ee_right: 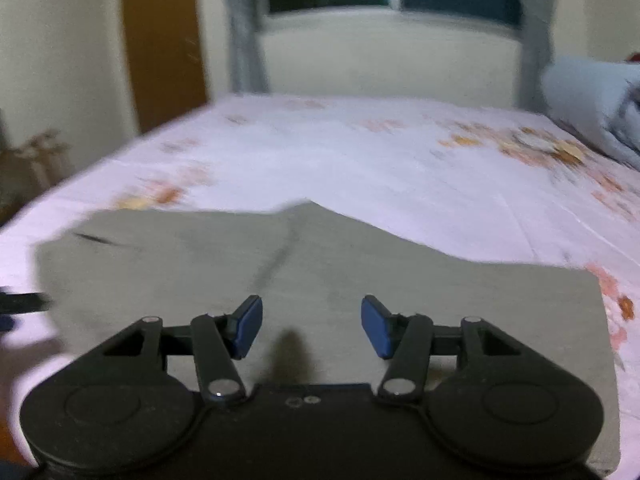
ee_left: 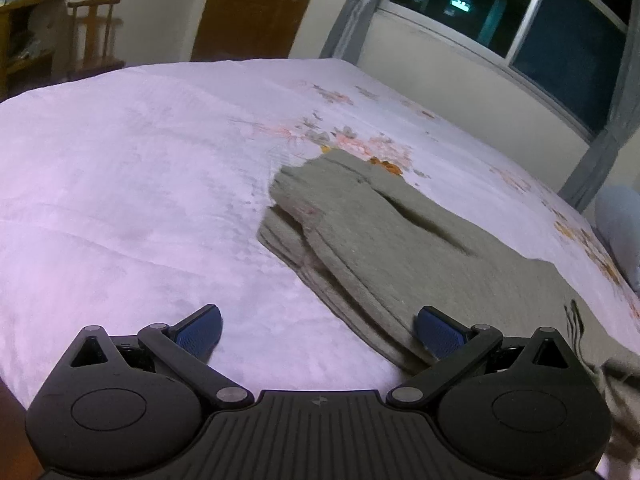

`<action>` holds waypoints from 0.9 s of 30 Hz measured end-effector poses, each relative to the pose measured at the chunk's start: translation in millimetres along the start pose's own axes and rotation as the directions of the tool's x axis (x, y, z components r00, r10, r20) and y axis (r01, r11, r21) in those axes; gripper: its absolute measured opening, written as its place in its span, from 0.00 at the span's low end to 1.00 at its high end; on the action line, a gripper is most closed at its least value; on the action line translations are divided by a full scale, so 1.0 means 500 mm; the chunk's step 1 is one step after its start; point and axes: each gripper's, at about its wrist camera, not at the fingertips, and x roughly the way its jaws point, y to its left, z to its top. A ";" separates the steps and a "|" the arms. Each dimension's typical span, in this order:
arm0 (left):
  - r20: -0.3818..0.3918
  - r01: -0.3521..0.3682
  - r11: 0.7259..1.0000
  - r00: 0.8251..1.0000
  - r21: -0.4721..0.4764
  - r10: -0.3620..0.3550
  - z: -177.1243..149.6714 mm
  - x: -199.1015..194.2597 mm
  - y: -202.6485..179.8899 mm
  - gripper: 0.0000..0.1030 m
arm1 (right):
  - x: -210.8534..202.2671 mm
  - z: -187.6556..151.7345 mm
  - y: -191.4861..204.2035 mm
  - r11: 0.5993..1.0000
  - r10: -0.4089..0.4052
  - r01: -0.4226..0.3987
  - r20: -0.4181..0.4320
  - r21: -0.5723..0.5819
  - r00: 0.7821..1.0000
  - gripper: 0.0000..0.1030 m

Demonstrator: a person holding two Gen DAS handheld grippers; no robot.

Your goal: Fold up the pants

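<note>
Grey-green pants (ee_left: 384, 240) lay folded over themselves on a bed (ee_left: 132, 168) with a pale floral sheet, flat and layered, likely so the next fold could start from a tidy shape. The left tool (ee_left: 318, 330) hung over the pants' near edge, spread wide and pinching nothing. The right tool (ee_right: 312, 326) hung above the pants, spread apart and empty. Beyond the pants stood a wooden door (ee_left: 256, 4), a dark window (ee_left: 516, 12) with grey curtains (ee_left: 352, 8) and a wooden chair (ee_left: 94, 32).

Floral bedsheet (ee_left: 140, 180), wood door (ee_left: 256, 4), chair (ee_left: 94, 32) (far left), dark window (ee_left: 520, 12) w/ grey curtains (ee_left: 356, 8).
</note>
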 end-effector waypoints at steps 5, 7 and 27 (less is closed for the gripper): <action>-0.024 0.038 0.995 0.999 -0.093 -0.040 0.028 0.024 0.031 1.00 | -0.011 -0.016 -0.017 0.997 0.071 -0.071 -0.038 0.004 0.997 0.45; -0.030 0.064 0.990 0.997 -0.130 -0.068 0.039 0.048 0.038 1.00 | -0.047 -0.018 -0.043 0.996 0.068 -0.071 0.040 0.057 0.997 0.52; -0.018 0.127 0.981 0.991 -0.146 -0.131 0.068 0.193 0.003 1.00 | -0.112 -0.072 -0.257 0.838 -0.129 0.001 0.197 0.545 0.972 0.73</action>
